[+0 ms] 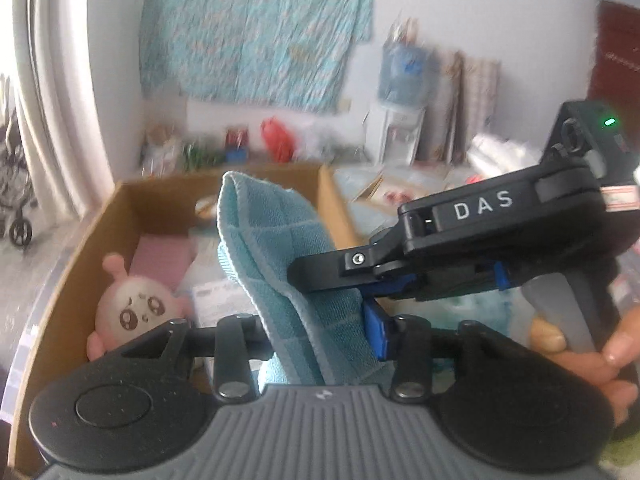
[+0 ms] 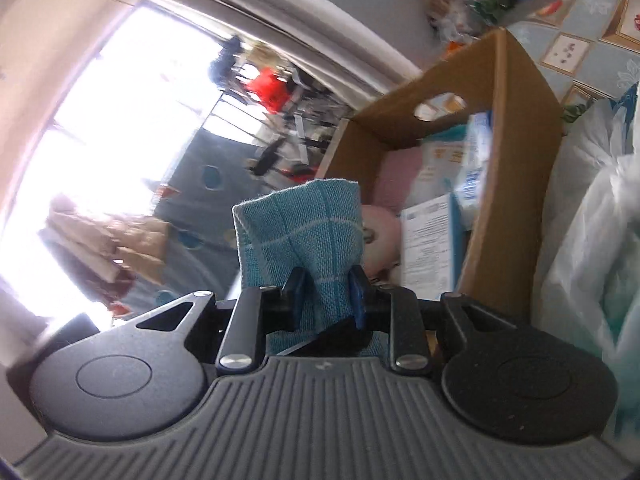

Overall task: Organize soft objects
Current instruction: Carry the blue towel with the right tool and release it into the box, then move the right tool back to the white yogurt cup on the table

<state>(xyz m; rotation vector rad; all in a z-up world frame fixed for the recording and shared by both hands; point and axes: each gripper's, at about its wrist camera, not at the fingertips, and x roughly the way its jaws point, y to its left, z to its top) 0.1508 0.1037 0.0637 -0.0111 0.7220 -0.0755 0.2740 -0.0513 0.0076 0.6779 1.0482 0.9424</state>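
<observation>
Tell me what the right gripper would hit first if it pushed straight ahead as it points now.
Probably the pink plush toy inside the brown cardboard box, right behind the blue checked cloth the right gripper holds; depth is unclear.

Patterned bench under a cardboard box

The cardboard box (image 2: pixel 516 168) sits on the pale-blue bench (image 2: pixel 588 12), white plastic bag (image 2: pixel 588 216) just beside it.

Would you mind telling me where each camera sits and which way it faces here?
Left wrist: on the left gripper, looking over the cardboard box toward the wall; shows the right gripper and the person's hand.
Right wrist: on the right gripper, rolled sideways, facing the window; shows only its own fingers.
Shared: blue cloth, box, pink plush toy.
</observation>
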